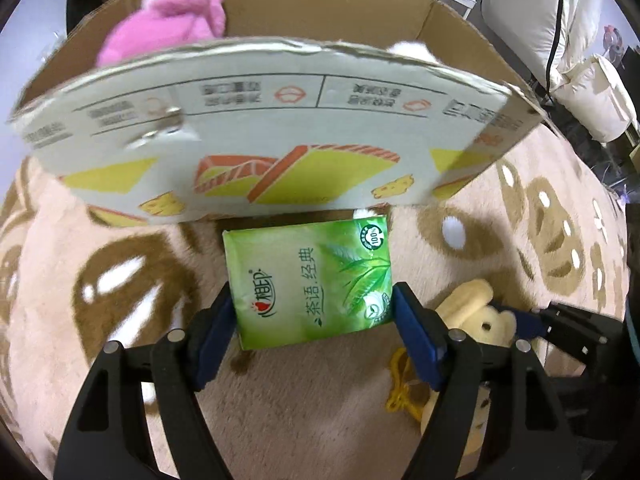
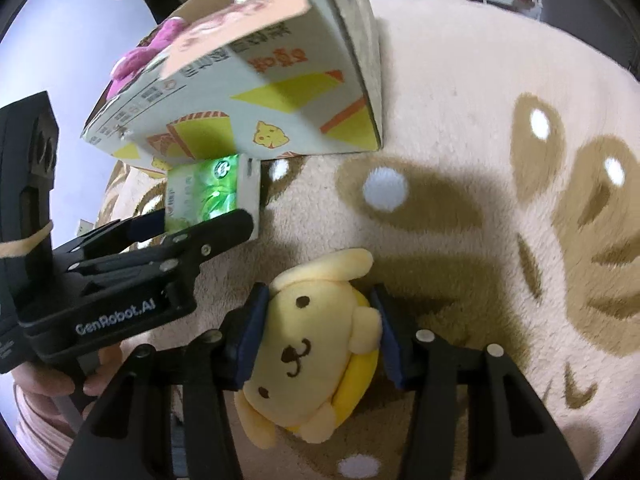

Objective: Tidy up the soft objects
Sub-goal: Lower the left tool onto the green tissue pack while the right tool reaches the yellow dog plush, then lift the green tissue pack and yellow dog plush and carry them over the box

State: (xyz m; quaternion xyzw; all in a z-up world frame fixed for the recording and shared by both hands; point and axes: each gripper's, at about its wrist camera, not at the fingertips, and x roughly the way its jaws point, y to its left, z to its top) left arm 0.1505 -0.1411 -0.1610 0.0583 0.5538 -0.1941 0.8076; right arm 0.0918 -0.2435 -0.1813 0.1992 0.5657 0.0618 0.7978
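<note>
Underfoot lies a plush cream-and-tan rug [image 1: 120, 280] patterned with cartoon faces, and everything sits on it. At the far left of the right wrist view, a person's hand [image 2: 60, 380] grips the handle of the left gripper [image 1: 312, 320]. Its blue pads [image 1: 218, 328] sit against both long edges of a green plastic pack of tissues [image 1: 308, 280], which lies flat on the rug with its far end just under the front wall of an open printed cardboard box [image 1: 260, 136]. The pads touch the pack's sides, pinching it lightly.

Inside the box, at its left end, a fluffy pink plush toy [image 1: 176, 20] rises above the rim; something white [image 1: 412, 52] shows at the right end, too hidden to tell what.

Right of the tissue pack, near it on the rug, lies a soft yellow plush dog with floppy ears [image 2: 316, 352], face up. The right gripper [image 2: 320, 336] straddles its head, both blue pads [image 2: 250, 344] pressed into the plush, clamping it.
</note>
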